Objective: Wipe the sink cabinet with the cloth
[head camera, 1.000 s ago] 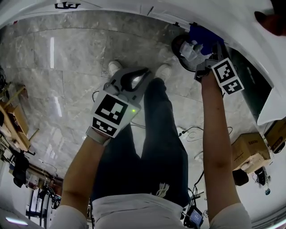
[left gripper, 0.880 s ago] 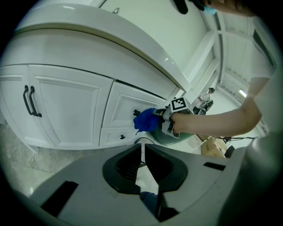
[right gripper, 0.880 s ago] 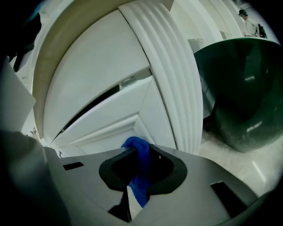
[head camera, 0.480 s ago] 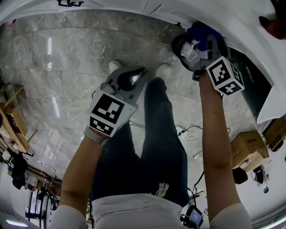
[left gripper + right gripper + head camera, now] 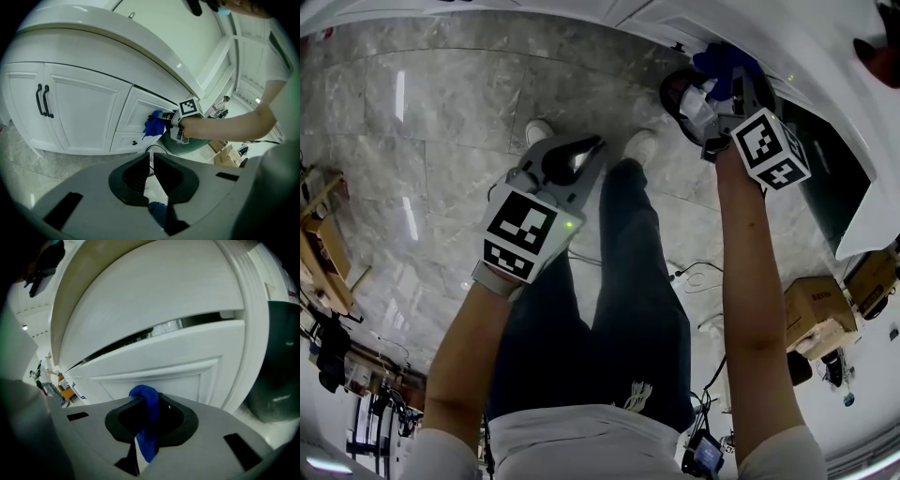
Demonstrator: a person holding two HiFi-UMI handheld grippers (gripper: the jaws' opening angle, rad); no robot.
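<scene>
At the drawer front of the sink cabinet (image 5: pixel 178 376), the right hand-held gripper (image 5: pixel 720 82) pinches the blue cloth (image 5: pixel 149 420). The wad bulges past the tips, with the white panel straight ahead; contact uncertain. The panel's long axis runs sideways, so the stroke likely follows it. The left hand-held gripper (image 5: pixel 152 157) hangs well back, jaws together, empty.

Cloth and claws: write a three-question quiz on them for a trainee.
1. True or false: the left claw holds the cloth.
2. The right claw faces: A the cabinet; B a mirror; C a fridge.
3. Fill in: the cabinet's door handles are ____.
Key: 1 false; 2 A; 3 black.
</scene>
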